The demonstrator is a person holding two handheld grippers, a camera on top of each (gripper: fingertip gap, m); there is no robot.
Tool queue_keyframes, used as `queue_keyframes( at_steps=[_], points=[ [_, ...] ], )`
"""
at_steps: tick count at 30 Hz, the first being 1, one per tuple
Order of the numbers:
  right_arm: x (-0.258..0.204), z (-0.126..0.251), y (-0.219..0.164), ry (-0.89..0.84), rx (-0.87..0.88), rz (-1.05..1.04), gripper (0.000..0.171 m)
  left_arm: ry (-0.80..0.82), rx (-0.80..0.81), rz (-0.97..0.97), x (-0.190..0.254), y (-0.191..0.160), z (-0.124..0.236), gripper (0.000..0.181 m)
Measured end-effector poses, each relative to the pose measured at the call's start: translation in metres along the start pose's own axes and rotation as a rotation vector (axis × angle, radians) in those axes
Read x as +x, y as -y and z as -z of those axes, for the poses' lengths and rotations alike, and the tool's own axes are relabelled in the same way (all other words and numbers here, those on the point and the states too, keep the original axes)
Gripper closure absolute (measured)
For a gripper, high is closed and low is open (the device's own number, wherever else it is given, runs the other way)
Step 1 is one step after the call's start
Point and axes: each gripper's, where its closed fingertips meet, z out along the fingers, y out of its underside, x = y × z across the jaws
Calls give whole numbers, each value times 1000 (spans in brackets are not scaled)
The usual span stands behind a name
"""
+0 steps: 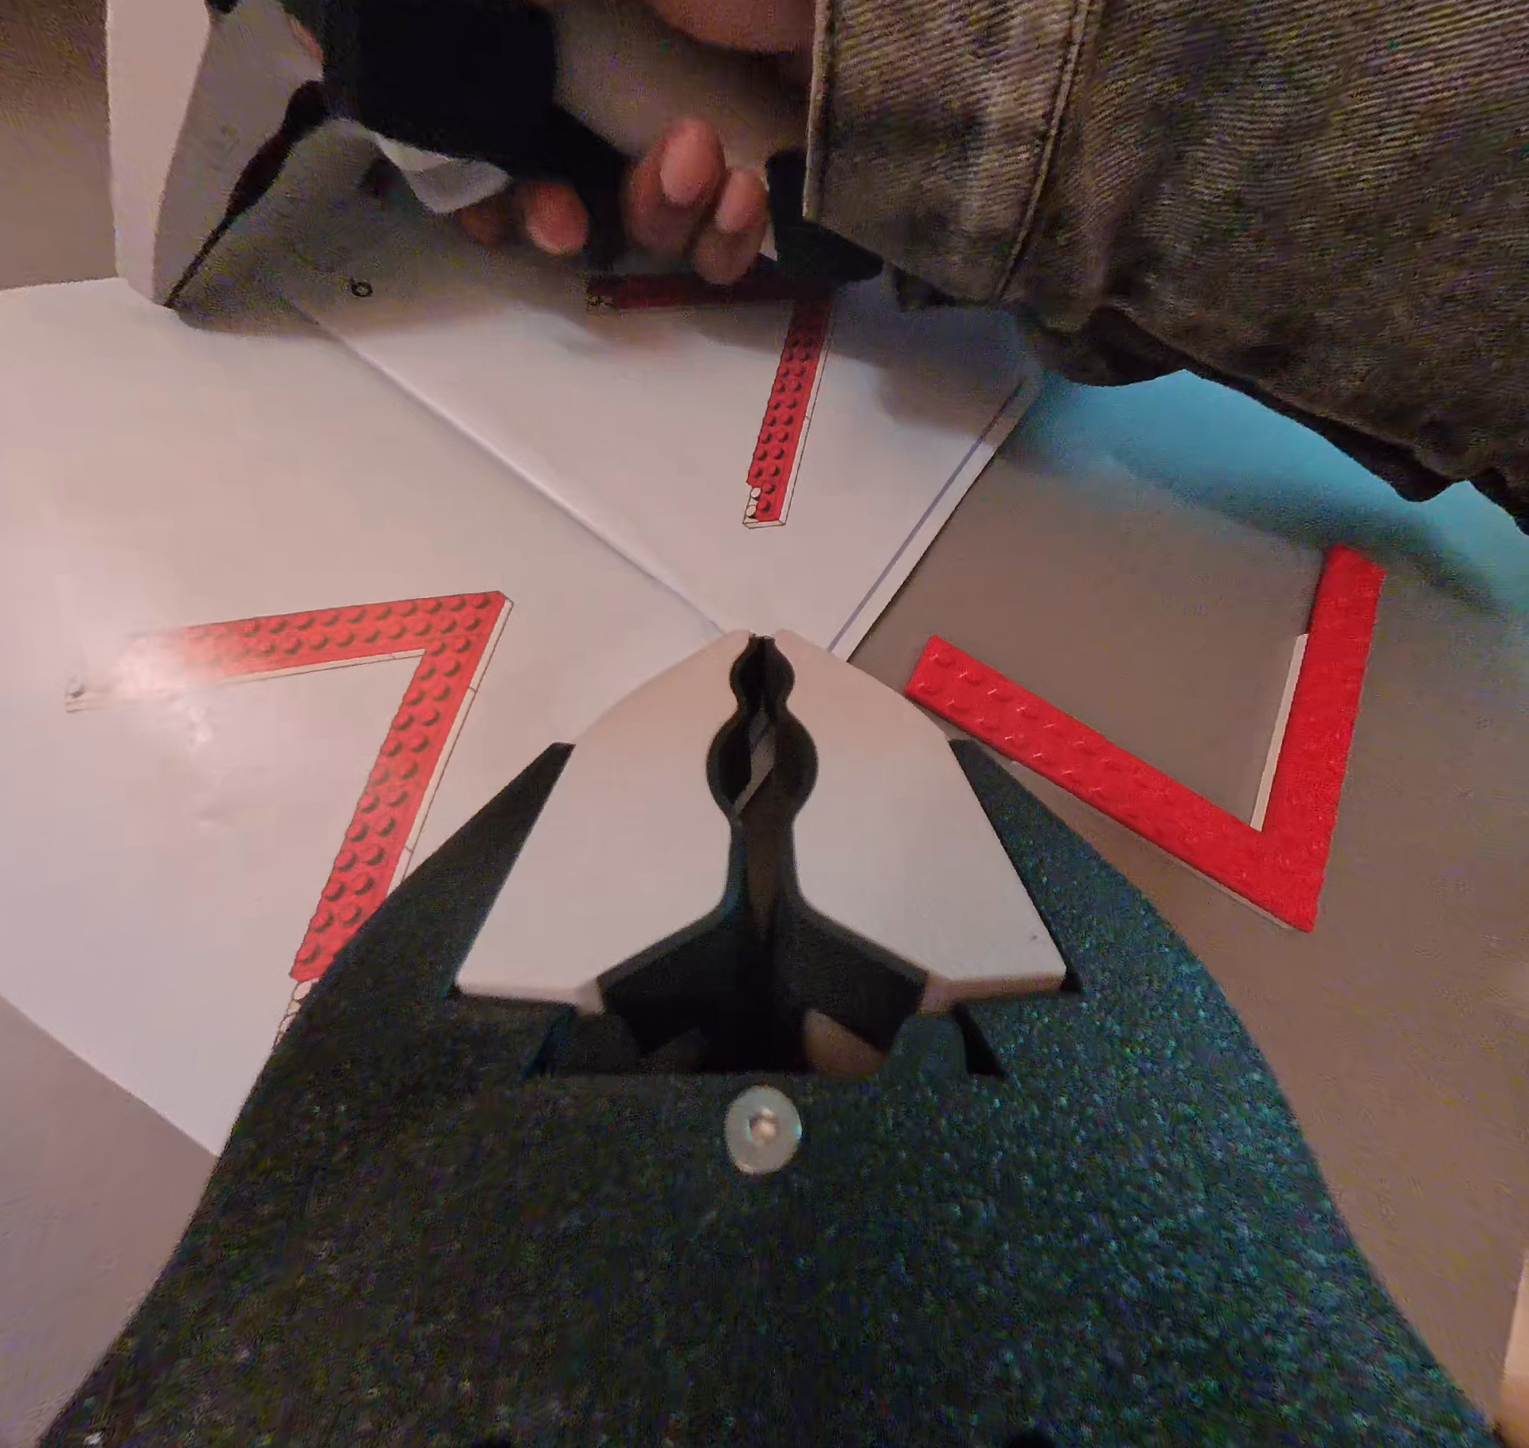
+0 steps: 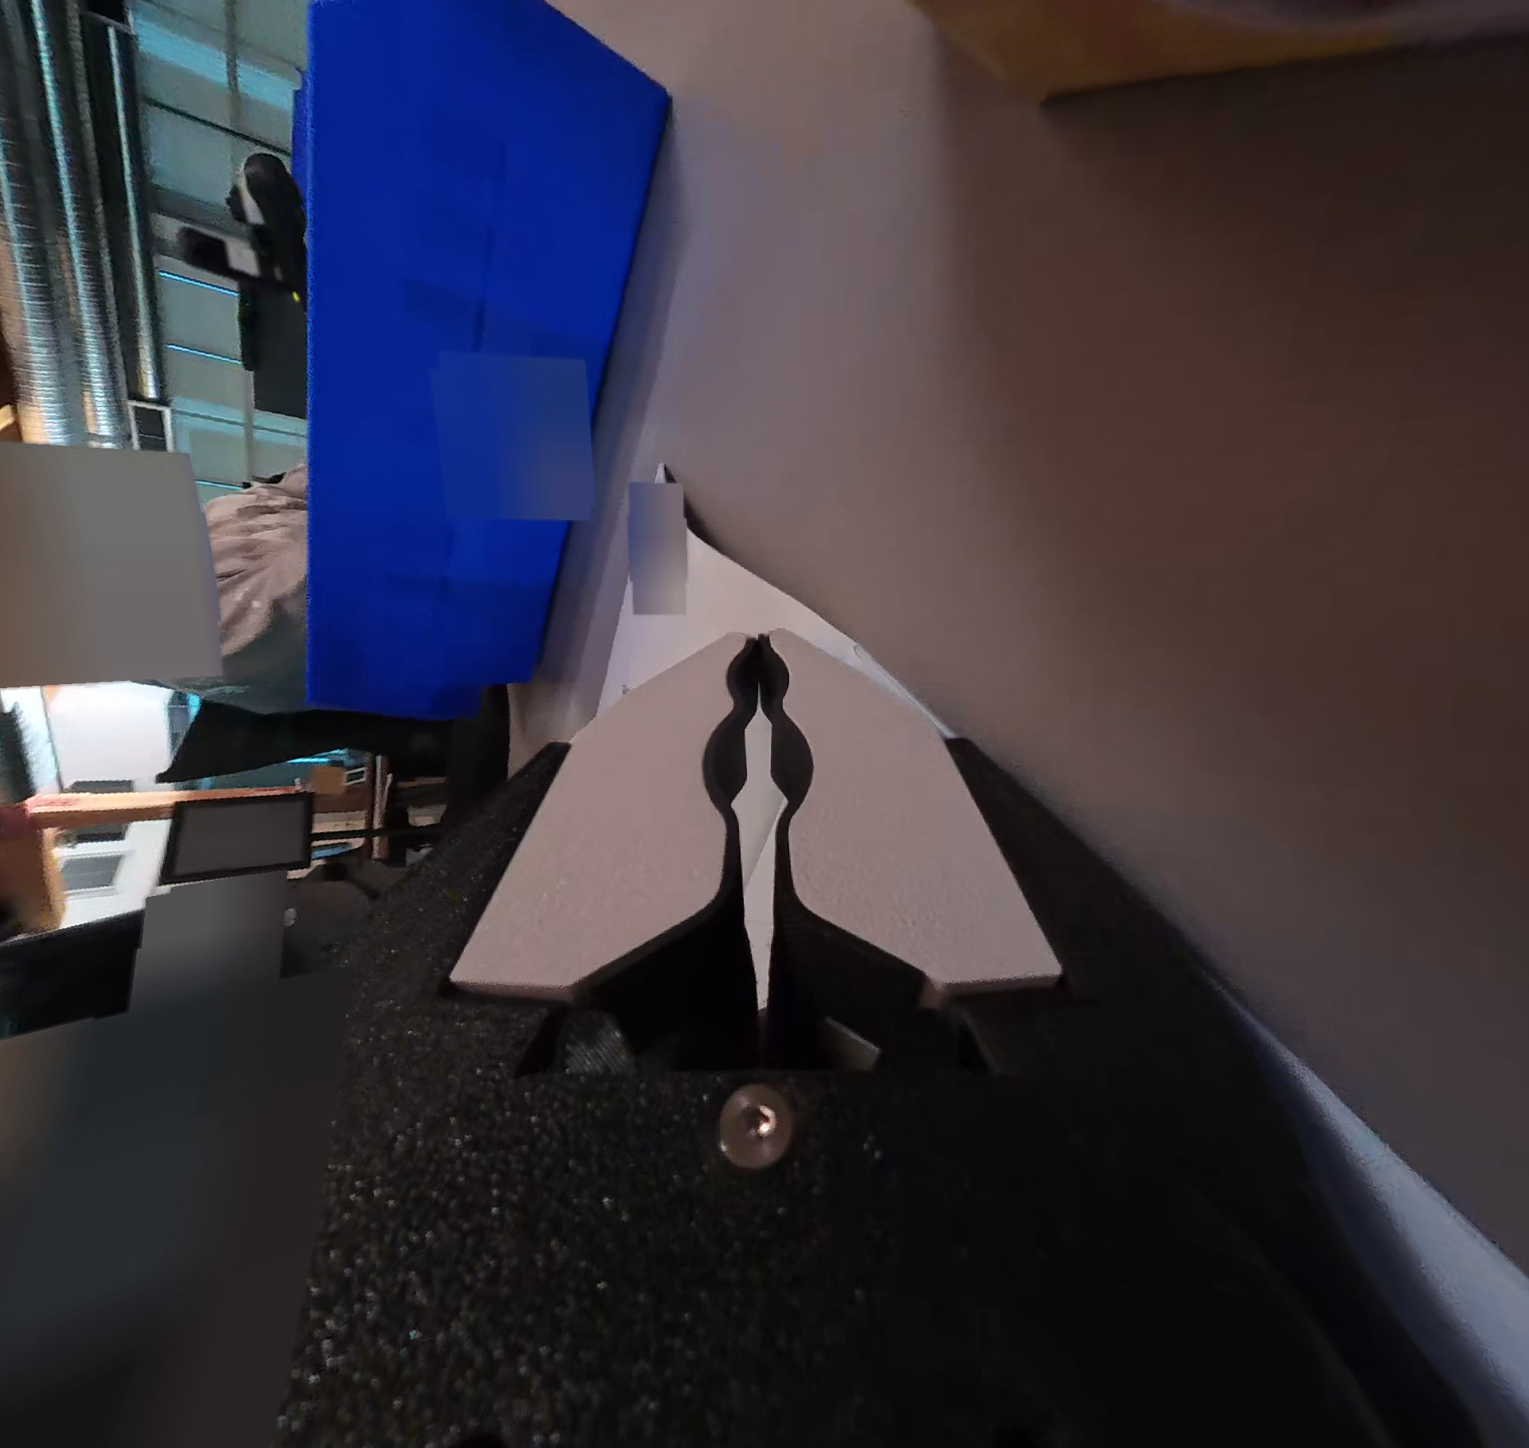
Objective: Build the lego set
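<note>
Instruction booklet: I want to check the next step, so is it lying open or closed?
Open. The instruction booklet lies spread on the table, centre fold showing, red pieces drawn on both pages.

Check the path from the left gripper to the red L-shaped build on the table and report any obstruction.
Nothing visible blocks it. The left gripper, shut, sits over the booklet's corner; bare table separates it from the red L-shaped build.
</note>
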Motion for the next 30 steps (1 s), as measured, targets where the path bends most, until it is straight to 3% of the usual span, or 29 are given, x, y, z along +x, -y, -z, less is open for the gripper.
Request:
queue_keyframes(
  at_steps=[17, 30],
  points=[
    [3, 1, 7, -27, 79, 55, 171, 2, 0, 2, 0, 0, 0, 181],
    [6, -1, 5, -148, 73, 184, 171, 2, 0, 1, 0, 0, -1, 181]
  ],
)
